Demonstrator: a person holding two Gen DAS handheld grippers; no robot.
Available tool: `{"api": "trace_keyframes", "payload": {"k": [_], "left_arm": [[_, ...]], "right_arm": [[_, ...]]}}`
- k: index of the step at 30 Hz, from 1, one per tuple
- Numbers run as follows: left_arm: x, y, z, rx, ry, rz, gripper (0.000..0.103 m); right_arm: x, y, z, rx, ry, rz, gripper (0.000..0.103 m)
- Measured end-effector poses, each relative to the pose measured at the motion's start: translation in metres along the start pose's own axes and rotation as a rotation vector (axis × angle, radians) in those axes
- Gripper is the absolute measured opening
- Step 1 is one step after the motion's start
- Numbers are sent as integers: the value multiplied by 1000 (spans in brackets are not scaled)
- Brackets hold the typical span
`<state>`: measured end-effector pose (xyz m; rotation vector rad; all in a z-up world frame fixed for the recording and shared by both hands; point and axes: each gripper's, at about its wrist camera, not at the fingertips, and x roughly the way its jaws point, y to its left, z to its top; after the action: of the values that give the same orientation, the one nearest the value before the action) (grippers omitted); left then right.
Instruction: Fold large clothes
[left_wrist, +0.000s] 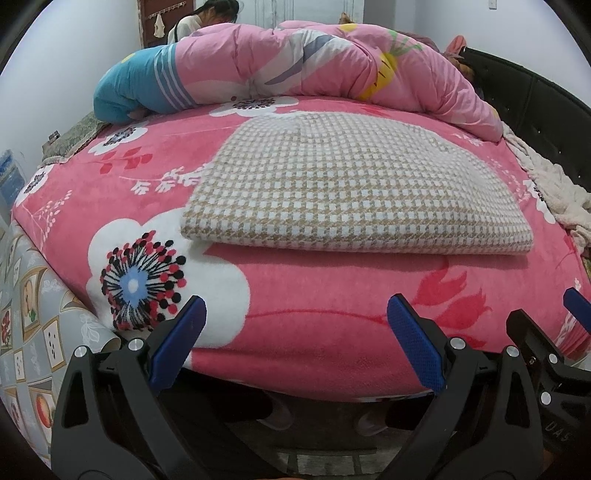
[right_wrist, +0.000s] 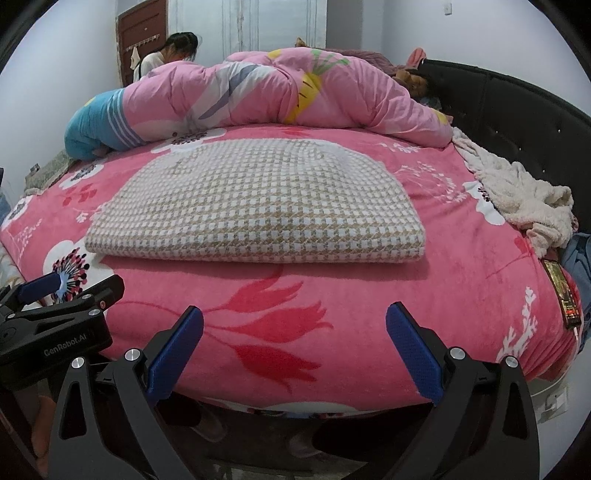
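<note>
Beige houndstooth garment (left_wrist: 343, 184), folded flat, lies mid-blanket on the pink floral blanket (left_wrist: 314, 314). Left gripper (left_wrist: 295, 332) and right gripper (right_wrist: 295, 332) hover near the blanket's front edge, spread, empty. Risk: pinching plush blanket along with the fold.

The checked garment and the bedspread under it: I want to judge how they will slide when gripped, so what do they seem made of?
The checked garment looks like thick woven or knitted wool-like cloth: a matte, raised beige-and-white houndstooth and a bulky folded edge. The bedspread looks like plush fleece: a short, fuzzy, softly shaded pile. Fibre content cannot be told.
</note>
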<state>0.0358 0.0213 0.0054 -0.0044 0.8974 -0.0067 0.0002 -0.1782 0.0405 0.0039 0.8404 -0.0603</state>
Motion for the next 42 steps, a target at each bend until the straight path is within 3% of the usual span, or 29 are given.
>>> {"api": "trace_keyframes", "payload": {"k": [42], "left_arm": [[-2, 4, -1, -20, -7, 7, 95]], "right_arm": [[-3, -2, -1, -40, 0, 6, 96]]}}
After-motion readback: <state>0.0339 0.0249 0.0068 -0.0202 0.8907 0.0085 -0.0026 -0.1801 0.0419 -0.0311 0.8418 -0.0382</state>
